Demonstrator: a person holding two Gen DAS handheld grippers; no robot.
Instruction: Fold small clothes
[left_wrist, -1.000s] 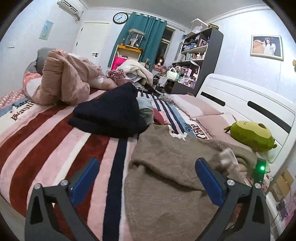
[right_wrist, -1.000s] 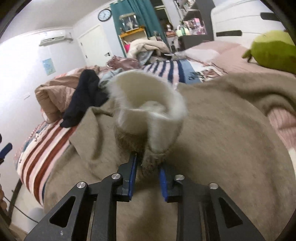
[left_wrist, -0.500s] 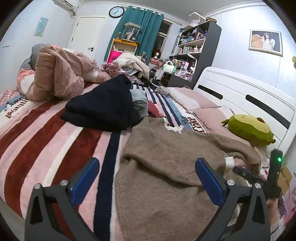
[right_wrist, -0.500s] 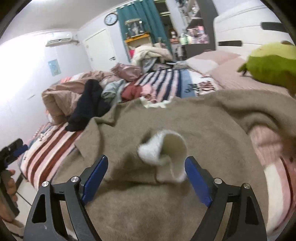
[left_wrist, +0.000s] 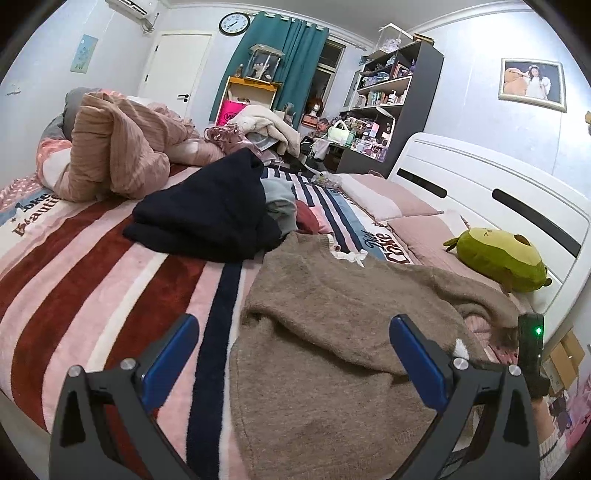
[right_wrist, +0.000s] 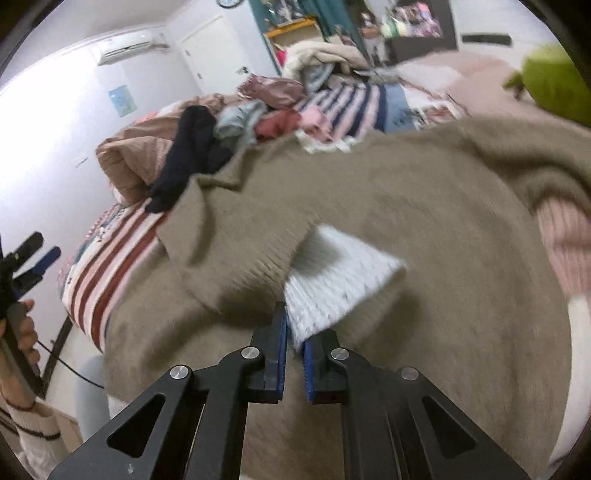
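A fuzzy brown sweater (left_wrist: 332, 314) lies spread on the striped blanket (left_wrist: 92, 277). In the right wrist view the sweater (right_wrist: 406, 192) fills the frame, and its sleeve ends in a white ribbed cuff (right_wrist: 340, 284). My right gripper (right_wrist: 293, 343) is shut on the near edge of that cuff, pads pressed on the knit. My left gripper (left_wrist: 291, 350) hangs open over the sweater's near left part, with nothing between its blue pads (left_wrist: 170, 350). It shows again at the left edge of the right wrist view as the left gripper (right_wrist: 31, 258), held in a hand.
A dark navy garment (left_wrist: 207, 214) and a small heap of mixed clothes (right_wrist: 258, 122) lie beyond the sweater. A pink quilt (left_wrist: 122, 155) is bunched at the far left. A green plush toy (left_wrist: 502, 258) rests by the white headboard (left_wrist: 480, 184). Shelves (left_wrist: 388, 96) stand behind.
My right gripper let go of the raised cuff, opened wide, then shut again on the cuff's edge, which now lies lower and flatter. The left gripper stayed open and nearly still.
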